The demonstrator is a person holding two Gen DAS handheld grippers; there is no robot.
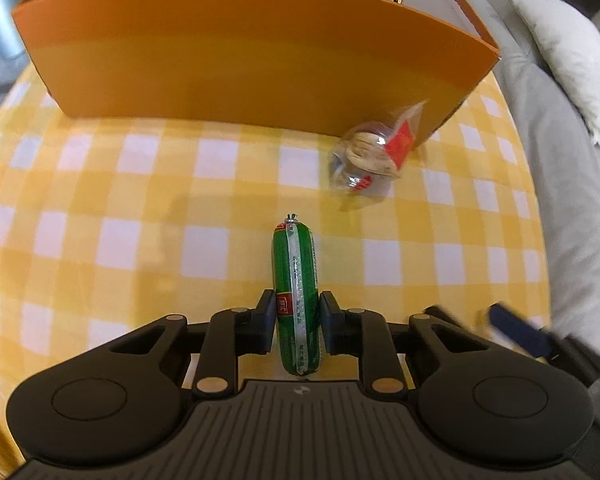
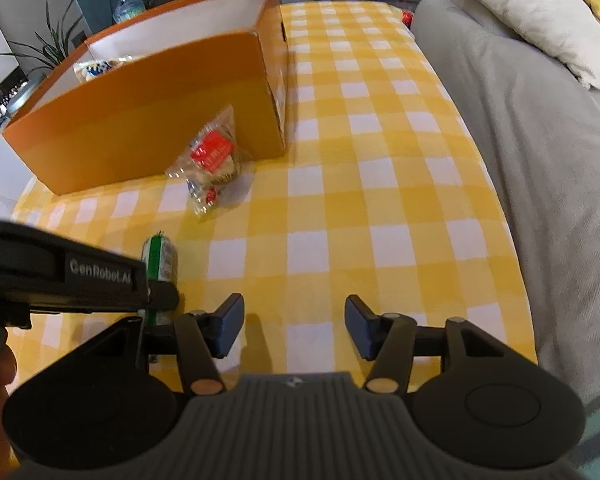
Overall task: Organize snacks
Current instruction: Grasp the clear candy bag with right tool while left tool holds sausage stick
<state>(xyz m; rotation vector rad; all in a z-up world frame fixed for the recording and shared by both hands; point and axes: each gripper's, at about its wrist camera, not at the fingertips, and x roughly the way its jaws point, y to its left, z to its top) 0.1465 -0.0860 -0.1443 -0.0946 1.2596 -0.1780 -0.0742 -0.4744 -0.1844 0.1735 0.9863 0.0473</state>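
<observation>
- Left gripper (image 1: 297,322) sits closest, pointing steeply down at the cloth (image 1: 140,200), its pads clamped on the lower half of a green sausage (image 1: 296,280).
- Sausage stands nearly upright between the pads; its clipped top pokes well above them, its bottom end hangs below.
- Right gripper (image 2: 294,326) hovers beside it, jaws parted, nothing between them, only checked cloth underneath.
- Orange box (image 1: 240,60) stands further back on the table; a few wrapped snacks show inside it, too blurred to name.
- Clear packet (image 1: 374,156) with a red label lies on the cloth just in front of the box's near wall, toward its right corner. It may be touching the wall; I cannot tell.
- Grey sofa (image 2: 540,160) with a pale cushion (image 2: 532,12) runs along the table's right edge.
- Judgement: the sausage is picked and the box is the likely destination; the packet is not yet sorted.
- Risk: the casing looks slick and round, gripped low, so it could pivot or slide out during the carry.
- Risk: the near wall is tall; a low pass would knock the sausage against the rim.
- Risk: the two grippers sit close together, so a reach for the packet could bump the left one.
</observation>
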